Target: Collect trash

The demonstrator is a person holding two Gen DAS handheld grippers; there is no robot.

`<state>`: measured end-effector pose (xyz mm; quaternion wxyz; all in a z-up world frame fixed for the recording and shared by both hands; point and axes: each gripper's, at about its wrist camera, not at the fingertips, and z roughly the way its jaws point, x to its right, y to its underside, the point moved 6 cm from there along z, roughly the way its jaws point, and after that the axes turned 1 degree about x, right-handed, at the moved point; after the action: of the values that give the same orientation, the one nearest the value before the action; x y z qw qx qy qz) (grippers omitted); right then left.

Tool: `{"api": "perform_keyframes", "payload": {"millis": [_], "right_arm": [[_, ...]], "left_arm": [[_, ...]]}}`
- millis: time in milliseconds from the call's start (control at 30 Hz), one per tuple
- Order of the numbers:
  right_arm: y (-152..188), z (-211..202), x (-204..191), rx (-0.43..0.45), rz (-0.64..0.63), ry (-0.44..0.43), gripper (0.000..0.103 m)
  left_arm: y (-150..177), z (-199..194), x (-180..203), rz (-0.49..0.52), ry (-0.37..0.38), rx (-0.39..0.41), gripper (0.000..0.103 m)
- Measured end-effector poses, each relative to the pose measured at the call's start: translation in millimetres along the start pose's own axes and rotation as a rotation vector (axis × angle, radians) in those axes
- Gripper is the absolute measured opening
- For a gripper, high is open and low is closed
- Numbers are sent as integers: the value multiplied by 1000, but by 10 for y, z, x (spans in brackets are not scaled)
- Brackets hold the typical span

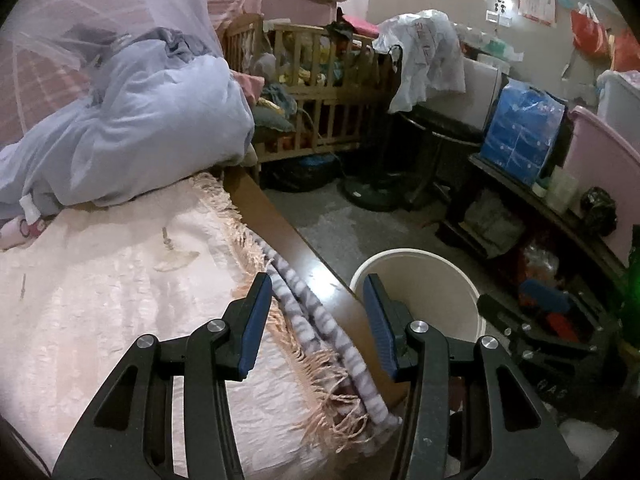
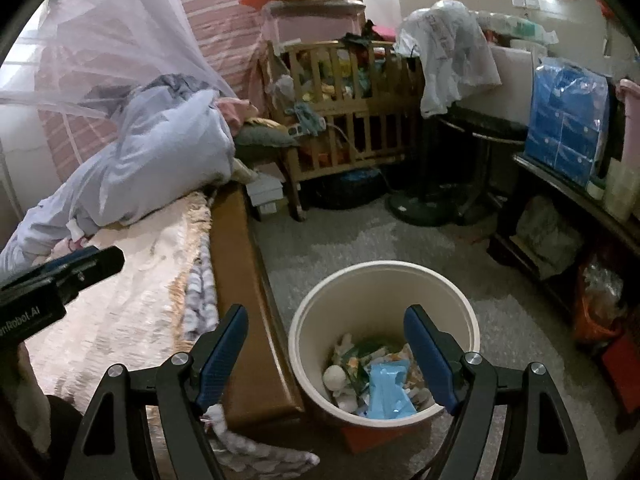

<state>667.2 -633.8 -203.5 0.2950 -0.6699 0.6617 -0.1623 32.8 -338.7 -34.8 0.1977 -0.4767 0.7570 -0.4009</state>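
A cream trash bin (image 2: 382, 300) stands on the floor beside the bed. It holds a blue wrapper (image 2: 386, 394), a white crumpled ball (image 2: 334, 376) and other wrappers. My right gripper (image 2: 326, 312) hangs over the bin, open and empty. My left gripper (image 1: 317, 284) is open too, with nothing between its blue pads, above the bed's edge. The bin's rim (image 1: 400, 254) shows to its right. On the pink bedspread (image 1: 100, 300) lies a pale scrap (image 1: 176, 258). The left gripper (image 2: 108, 260) also appears from the side in the right wrist view, over the bed.
A brown wooden bed rail (image 2: 240, 280) runs between the bed and the bin. A fringed blanket (image 1: 320, 344) hangs over it. A blue quilt (image 1: 140, 128) is heaped on the bed. Beyond are a wooden crib (image 1: 320, 92), a fan base (image 2: 424, 208) and a cluttered shelf (image 1: 540, 220).
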Motion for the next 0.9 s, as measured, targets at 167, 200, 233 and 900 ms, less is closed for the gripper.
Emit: {"api": "perform_keyframes", "payload": {"millis": [167,200,233,900], "right_arm": [[-54,-170,-90,36,6,3,78],[-67,-202,-107,41,7,2,78],[-80,-228,-117,45,6,0,78],[-181,-456,-234,99,-19,-1,78]], "left_arm": [[5,-150,-59,0,-15,29,46],[7,-182,-67,1,-17,36,45],[12,-213,-76,4,-20,42,46],[3,-452,-32,20,-26,103,46]]}}
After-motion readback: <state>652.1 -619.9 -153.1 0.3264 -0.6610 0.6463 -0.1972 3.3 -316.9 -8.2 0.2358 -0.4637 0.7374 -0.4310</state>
